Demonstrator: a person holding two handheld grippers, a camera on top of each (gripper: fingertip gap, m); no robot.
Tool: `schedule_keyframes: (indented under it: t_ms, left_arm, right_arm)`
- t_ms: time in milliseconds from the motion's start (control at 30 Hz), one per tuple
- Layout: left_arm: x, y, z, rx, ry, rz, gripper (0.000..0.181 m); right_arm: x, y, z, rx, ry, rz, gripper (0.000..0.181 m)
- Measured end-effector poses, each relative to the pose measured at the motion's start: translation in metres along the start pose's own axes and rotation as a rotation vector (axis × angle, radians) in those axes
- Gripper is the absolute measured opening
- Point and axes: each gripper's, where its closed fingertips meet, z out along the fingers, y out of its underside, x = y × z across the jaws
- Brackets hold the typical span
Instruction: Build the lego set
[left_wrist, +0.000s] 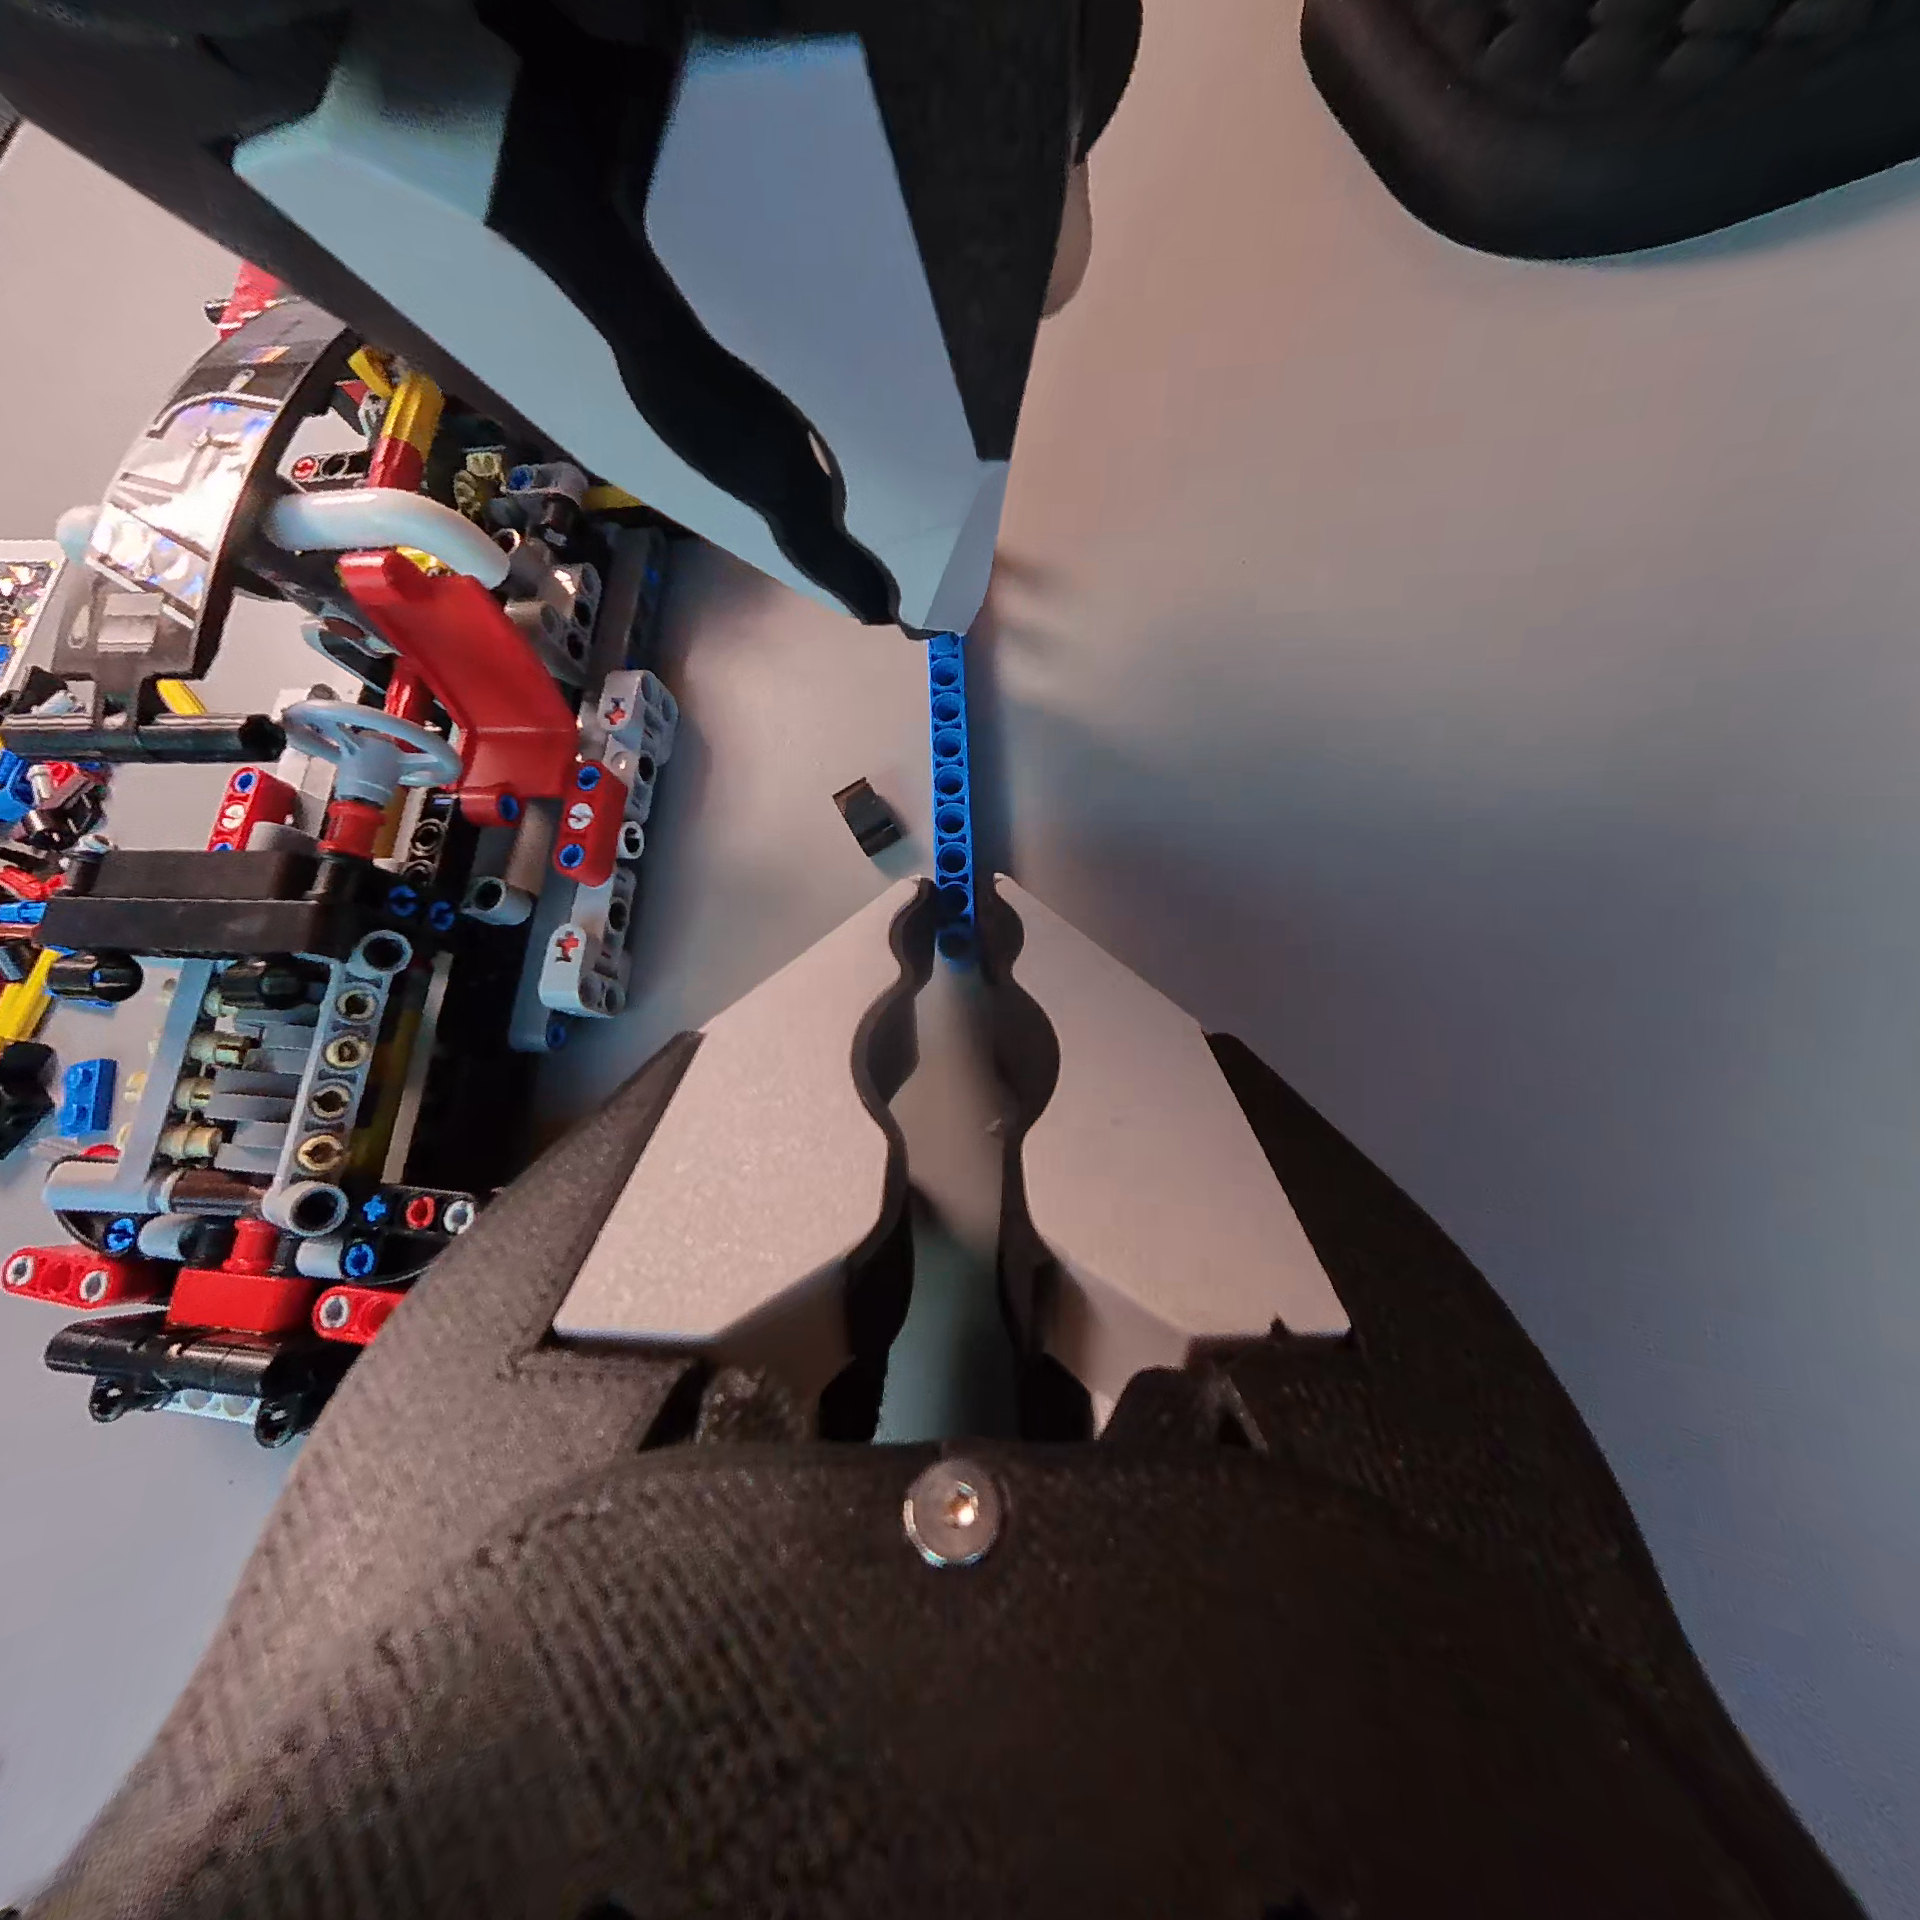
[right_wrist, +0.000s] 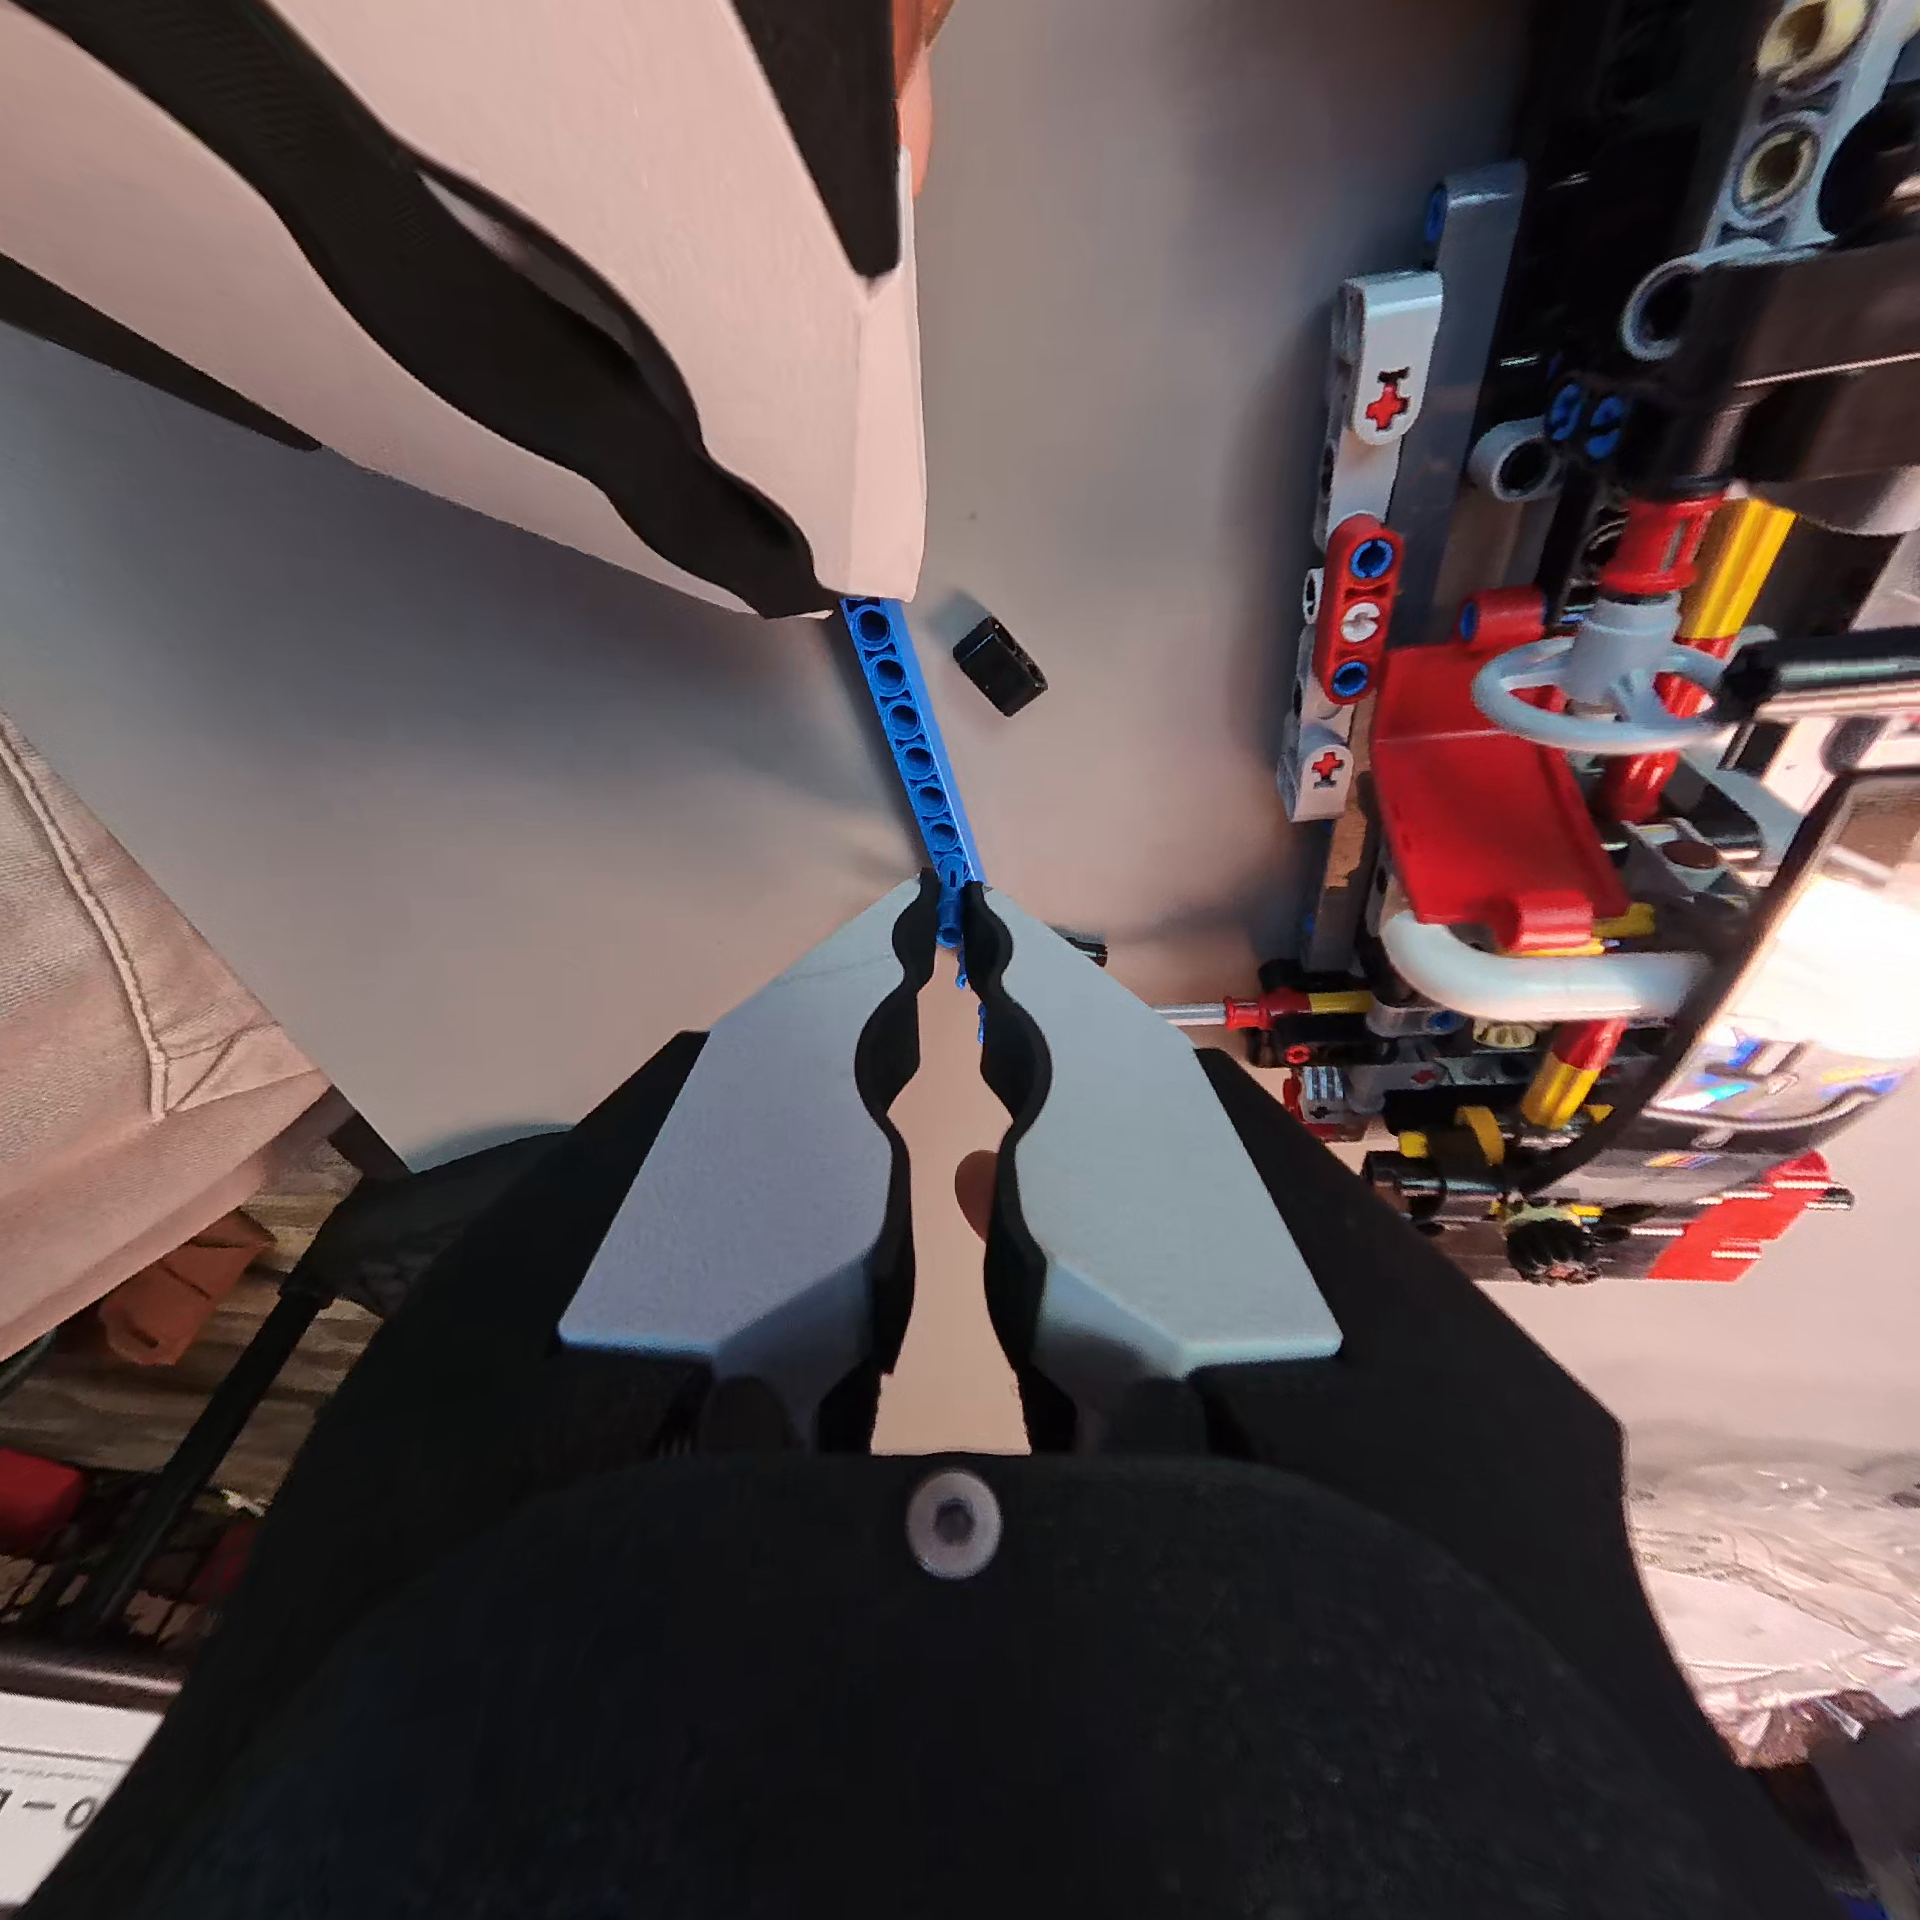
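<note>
A long blue beam with holes (left_wrist: 948, 769) is held between both grippers above the grey table. My left gripper (left_wrist: 954, 914) is shut on its near end. The right gripper (left_wrist: 925, 623) comes in from the top and is shut on the far end. In the right wrist view the blue beam (right_wrist: 914, 748) runs from my right gripper (right_wrist: 951, 899) up to the left gripper (right_wrist: 842, 608). A small black brick (left_wrist: 869, 817) lies on the table beside the beam; it also shows in the right wrist view (right_wrist: 1000, 665). The partly built lego car (left_wrist: 343, 831) stands at the left, and shows at the right of the right wrist view (right_wrist: 1621, 727).
Loose small lego parts (left_wrist: 42, 831) lie at the far left beyond the car. A black chair edge (left_wrist: 1621, 114) shows at the top right. In the right wrist view a beige cloth (right_wrist: 114, 1039) hangs at the left past the table's edge, and clear plastic bags (right_wrist: 1787, 1600) lie at the lower right. Some 5 cm of space lies between my two pairs of fingers.
</note>
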Motion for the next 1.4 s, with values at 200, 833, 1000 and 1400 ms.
schedule_keyframes:
  t_ms: [200,833,1000,1400]
  left_arm:
    - [0.000,0.000,0.000,-0.007,-0.006,-0.002,0.005]
    - [0.000,0.000,0.000,-0.010,-0.007,0.008,0.005]
    - [0.001,0.000,-0.001,-0.016,-0.009,0.013,0.006]
    - [0.000,0.000,-0.001,-0.020,-0.009,0.005,0.006]
  right_arm:
    - [0.002,0.008,0.005,0.033,0.079,-0.046,0.002]
    - [0.004,-0.002,-0.001,0.131,0.049,0.021,0.002]
    - [0.005,-0.003,-0.001,0.127,0.064,0.021,0.002]
    - [0.007,-0.004,-0.001,0.099,0.065,0.017,0.002]
